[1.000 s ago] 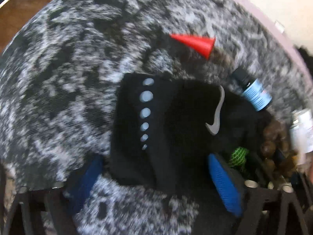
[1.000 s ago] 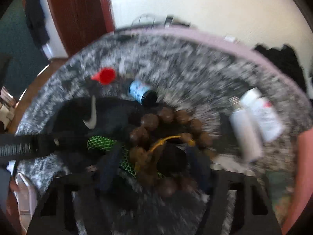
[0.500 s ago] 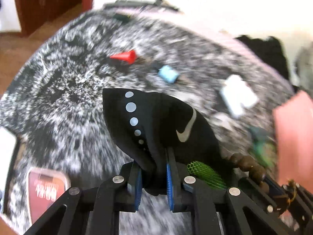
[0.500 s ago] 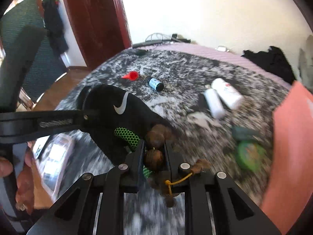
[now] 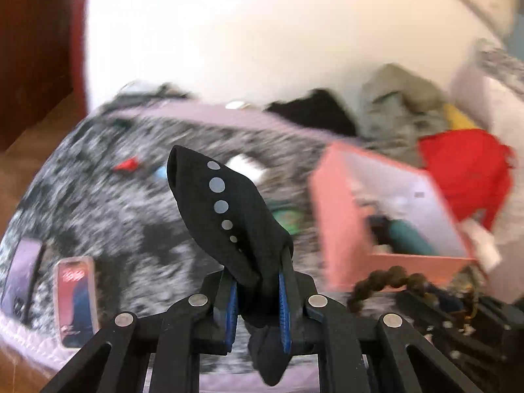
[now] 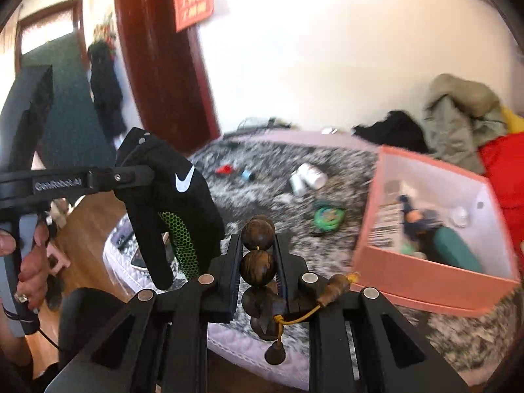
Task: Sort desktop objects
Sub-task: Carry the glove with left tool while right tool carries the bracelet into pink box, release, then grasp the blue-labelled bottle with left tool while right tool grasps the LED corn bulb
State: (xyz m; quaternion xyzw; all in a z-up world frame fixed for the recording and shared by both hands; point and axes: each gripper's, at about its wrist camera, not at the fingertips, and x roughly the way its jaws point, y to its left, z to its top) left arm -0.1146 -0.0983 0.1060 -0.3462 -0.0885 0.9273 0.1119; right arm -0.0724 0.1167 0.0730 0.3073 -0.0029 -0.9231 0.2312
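Left gripper pinches soft black glove; right gripper clamps round, seemingly wooden beads (glossy brown).

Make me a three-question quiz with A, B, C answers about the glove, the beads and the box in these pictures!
1. Where is the pink box?
A. on the speckled cover
B. on the wooden floor
C. hanging on the door

2. What colour is the mesh patch on the black glove?
A. yellow
B. green
C. orange

3. What is the right gripper doing?
A. standing open and empty
B. clamped on the brown bead string
C. holding a bottle

Answers:
1 A, the box sits on the grey speckled cover.
2 B, a green honeycomb patch shows on the glove.
3 B, beads sit pinched between its jaws.
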